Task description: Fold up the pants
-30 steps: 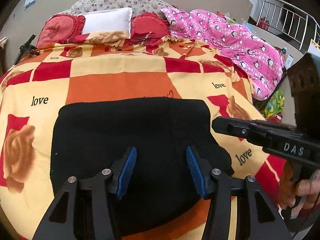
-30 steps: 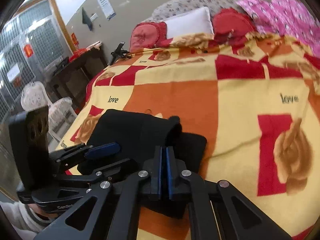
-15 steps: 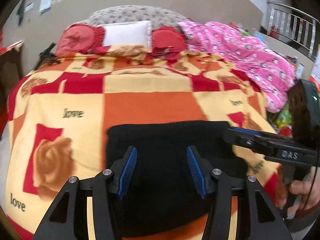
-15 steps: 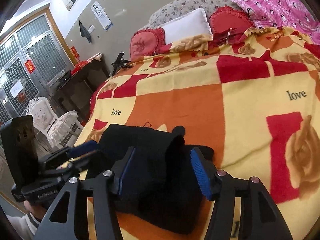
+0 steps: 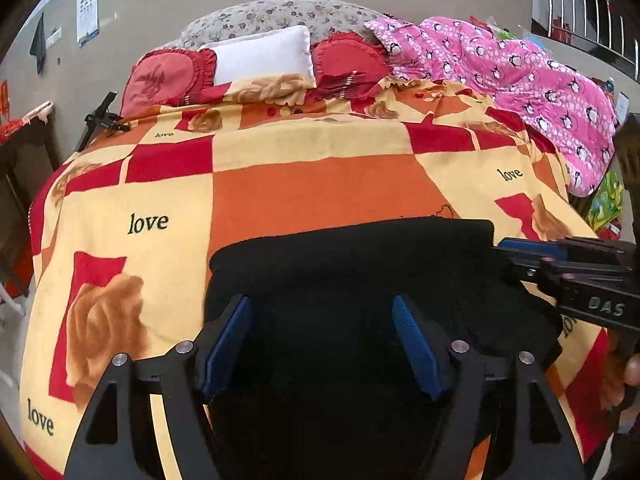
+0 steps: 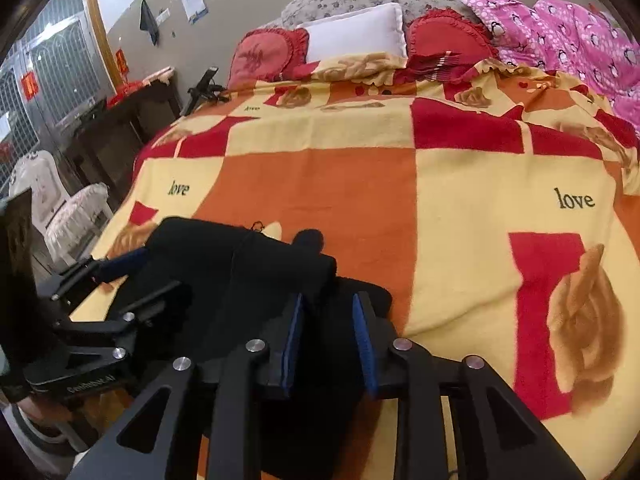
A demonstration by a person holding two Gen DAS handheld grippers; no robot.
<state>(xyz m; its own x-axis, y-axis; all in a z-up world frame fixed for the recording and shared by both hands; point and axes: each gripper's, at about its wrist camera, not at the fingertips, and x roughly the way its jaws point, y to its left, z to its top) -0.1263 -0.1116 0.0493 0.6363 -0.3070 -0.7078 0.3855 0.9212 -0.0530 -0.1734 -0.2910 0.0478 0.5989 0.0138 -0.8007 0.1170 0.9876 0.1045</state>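
Note:
The black pants (image 5: 352, 280) lie folded into a thick rectangle on the near part of the bed; they also show in the right wrist view (image 6: 256, 272). My left gripper (image 5: 322, 344) is open and empty, its blue pads spread wide over the near edge of the pants. My right gripper (image 6: 328, 340) is partly open over the right end of the pants, with a narrow gap between its pads and nothing held. The right gripper shows at the right edge of the left wrist view (image 5: 560, 264), and the left gripper shows at the left of the right wrist view (image 6: 116, 268).
The bed is covered by an orange, yellow and red "love" blanket (image 5: 320, 188). Red and white pillows (image 5: 264, 56) lie at the headboard. A pink quilt (image 5: 520, 80) lies along the right side. A dark table (image 6: 120, 120) and white chairs (image 6: 52, 208) stand left of the bed.
My right gripper opened from fully shut, then narrowed to a small gap. The left gripper stayed open and shifted left, so the pants now sit further right in its view.

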